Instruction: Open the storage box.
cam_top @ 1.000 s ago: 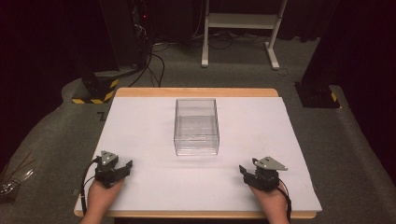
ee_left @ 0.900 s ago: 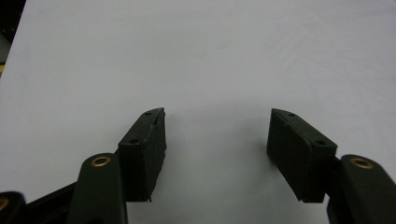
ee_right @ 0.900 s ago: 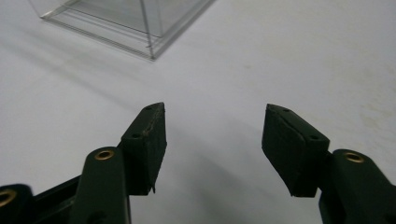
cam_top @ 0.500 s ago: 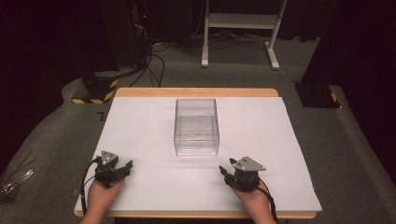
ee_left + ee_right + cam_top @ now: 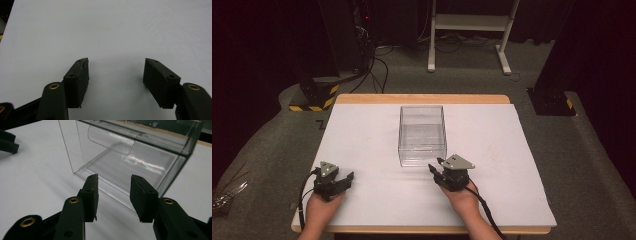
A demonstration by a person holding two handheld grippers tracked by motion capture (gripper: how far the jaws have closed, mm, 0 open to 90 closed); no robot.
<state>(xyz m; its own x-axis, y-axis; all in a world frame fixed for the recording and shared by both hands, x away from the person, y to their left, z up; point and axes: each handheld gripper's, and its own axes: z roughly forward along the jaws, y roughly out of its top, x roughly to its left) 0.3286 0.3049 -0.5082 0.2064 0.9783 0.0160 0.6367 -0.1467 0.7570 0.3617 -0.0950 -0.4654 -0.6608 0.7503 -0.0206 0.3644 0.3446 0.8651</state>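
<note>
A clear plastic box (image 5: pixel 422 135) stands upright on the white table (image 5: pixel 362 135), open at the top and empty. It is rectangular, its long sides running from the near edge toward the far edge, and sits midway between the left and right edges, nearer the far edge. In the right gripper view its near wall (image 5: pixel 120 167) shows a curved transparent lip inside.

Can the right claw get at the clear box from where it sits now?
Probably yes. The right claw is open and sits just short of the clear box, facing its near wall, with bare white table between them. The left claw is well off to the side.
</note>
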